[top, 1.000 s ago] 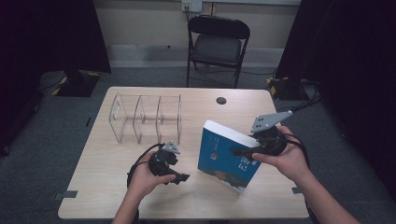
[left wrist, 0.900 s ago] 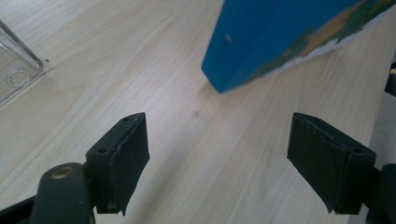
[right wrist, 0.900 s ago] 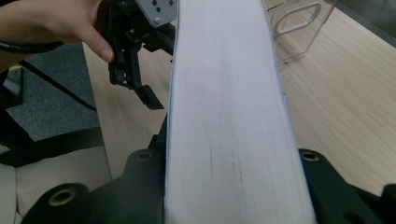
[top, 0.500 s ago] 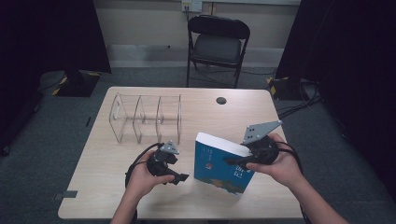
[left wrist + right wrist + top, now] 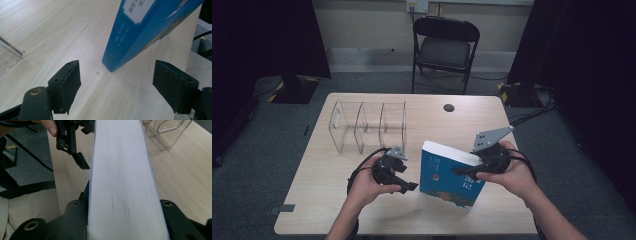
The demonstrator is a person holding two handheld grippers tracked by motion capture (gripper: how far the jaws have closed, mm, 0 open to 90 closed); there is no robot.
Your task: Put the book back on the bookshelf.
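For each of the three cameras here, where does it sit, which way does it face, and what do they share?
High view: above the person's side, looking forward and down on the table; both forearms and hands show.
Left gripper view: rides the left gripper, looking between its open jaws at the blue book.
Right gripper view: rides the right gripper, looking along the book's page edge.
All share the book.

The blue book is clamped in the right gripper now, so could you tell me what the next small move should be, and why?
Probably carry the blue book a little further toward the clear rack. The right gripper holds it tilted with a lower corner near the table, and the rack's slots look empty. The left gripper waits open beside the book's spine, ready to steady it.
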